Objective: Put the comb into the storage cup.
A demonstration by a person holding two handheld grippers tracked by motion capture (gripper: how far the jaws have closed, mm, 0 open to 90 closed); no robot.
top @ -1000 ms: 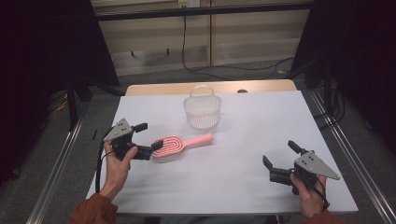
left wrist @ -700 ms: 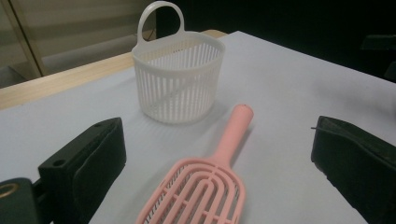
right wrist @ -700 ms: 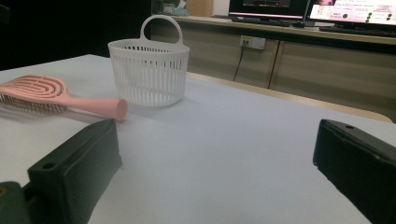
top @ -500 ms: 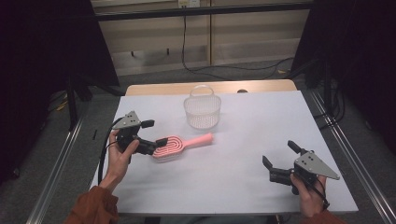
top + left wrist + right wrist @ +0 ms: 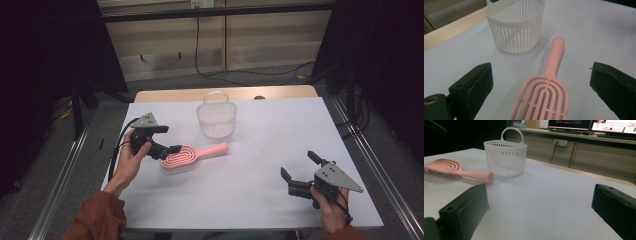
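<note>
On the desk (image 5: 260, 200) we see the basket (image 5: 216, 120) by the far edge. Before it the pink brush (image 5: 192, 155) lies handle right. Our left gripper (image 5: 167, 140), now nearer, straddles its head wide open; right gripper (image 5: 299, 171) too.

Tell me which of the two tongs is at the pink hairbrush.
The left tongs: open, jaws on either side of the pink hairbrush head. The right tongs, also open, sit far off over bare table.
</note>
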